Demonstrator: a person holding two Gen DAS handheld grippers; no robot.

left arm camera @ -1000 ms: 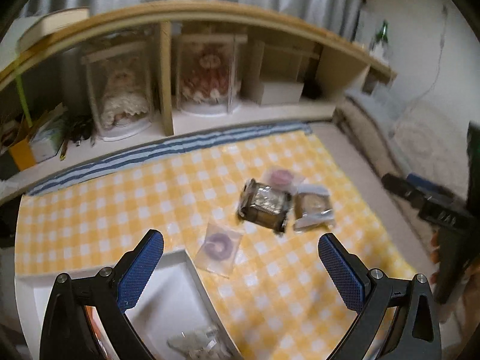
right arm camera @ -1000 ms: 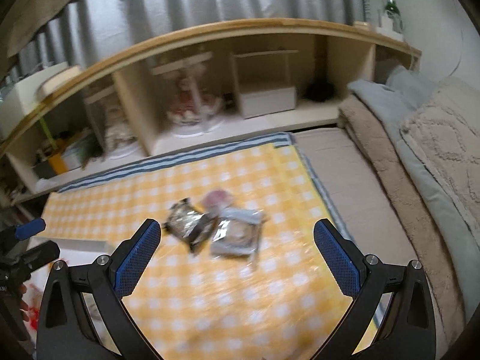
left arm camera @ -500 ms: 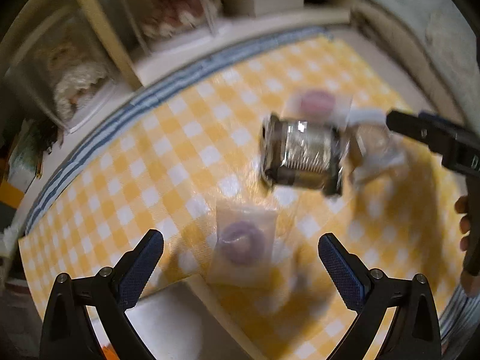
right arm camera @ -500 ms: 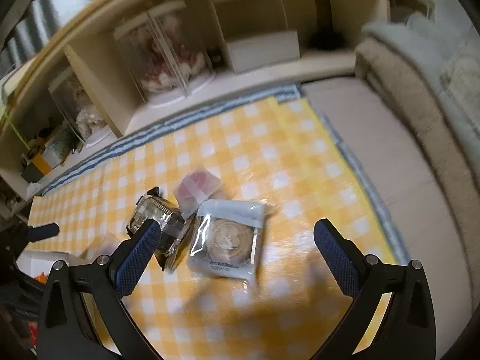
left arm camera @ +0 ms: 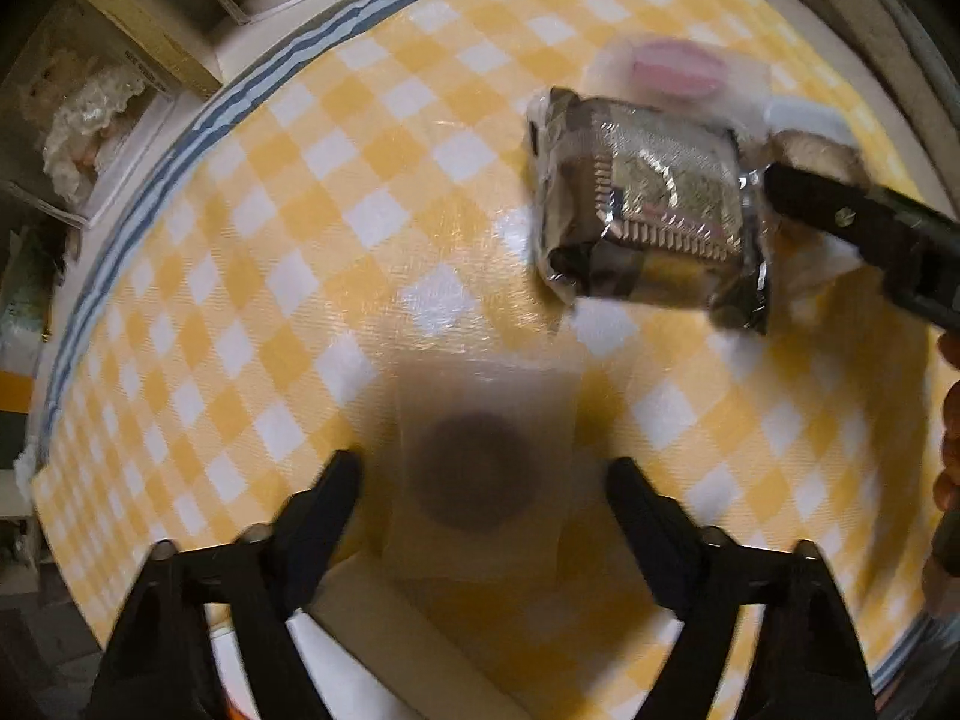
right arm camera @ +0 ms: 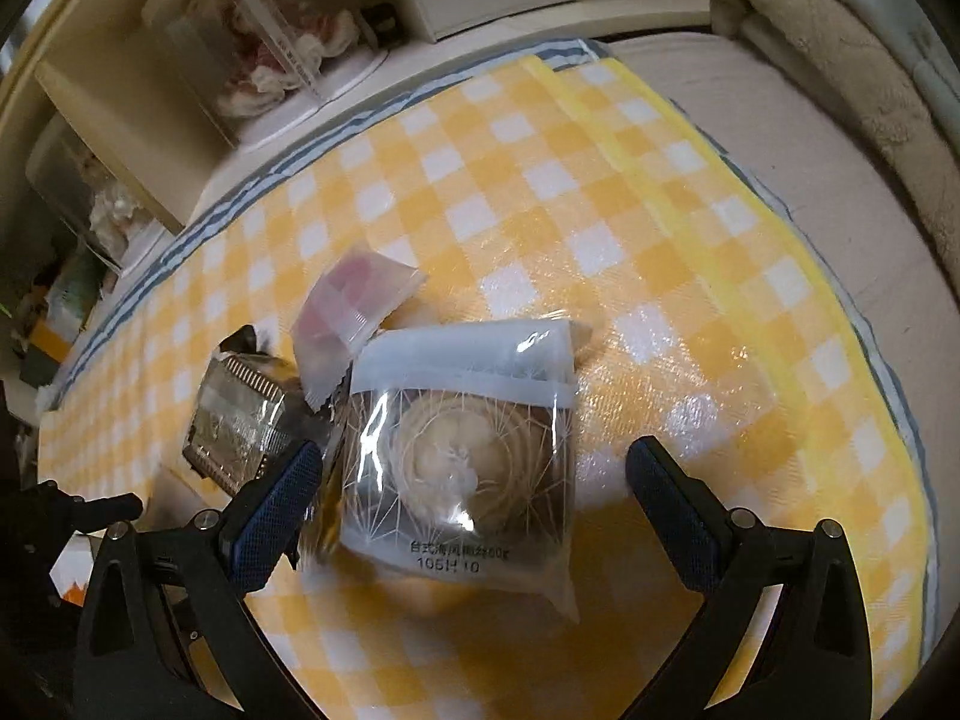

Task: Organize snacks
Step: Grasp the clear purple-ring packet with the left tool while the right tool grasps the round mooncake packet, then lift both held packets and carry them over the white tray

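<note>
Left gripper (left arm camera: 480, 474) jaws closing, right gripper (right arm camera: 474, 468) spread

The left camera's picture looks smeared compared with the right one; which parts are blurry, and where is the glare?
Left wrist view: the dark-centred packet and gripper fingers are smeared; the foil packet glints. Right wrist view: sharper; glare on the clear wrapper and mat.

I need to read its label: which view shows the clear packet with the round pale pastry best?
The right wrist view: the clear pale-pastry packet lies whole and sharp there. The left wrist view shows only an edge, behind the right claw.
</note>
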